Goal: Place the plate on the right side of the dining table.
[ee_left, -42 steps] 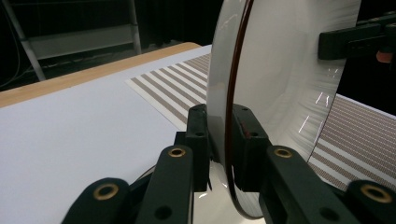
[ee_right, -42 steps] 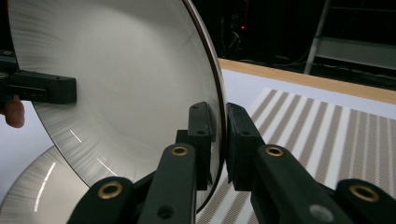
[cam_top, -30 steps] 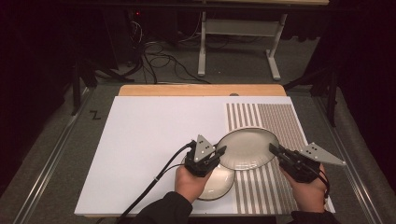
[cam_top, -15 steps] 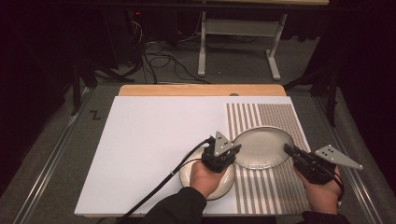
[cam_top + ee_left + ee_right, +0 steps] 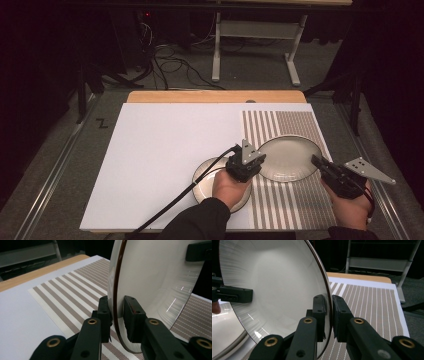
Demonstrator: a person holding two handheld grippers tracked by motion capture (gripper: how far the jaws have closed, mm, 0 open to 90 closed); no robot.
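Observation:
A pale round plate (image 5: 290,157) with a dark rim is held just above the striped mat (image 5: 295,125), gripped at opposite edges. My left gripper (image 5: 257,161) is shut on its left rim; in the left gripper view the rim of the plate (image 5: 155,272) runs between the pads of that gripper (image 5: 116,306). My right gripper (image 5: 316,161) is shut on the right rim, and the right gripper view has the plate (image 5: 274,282) pinched in its jaws (image 5: 329,305). A second plate (image 5: 205,175) lies on the board under my left hand.
The mat sits at the right of a white board (image 5: 165,145) with a wooden edge (image 5: 215,96) at the back. A black cable (image 5: 170,205) trails from the left gripper to the front. Beyond the table stand a metal frame (image 5: 255,35) and floor cables.
Both grippers have carried the plate to the right and slightly down, off the second plate, which now lies mostly uncovered beneath the left hand.

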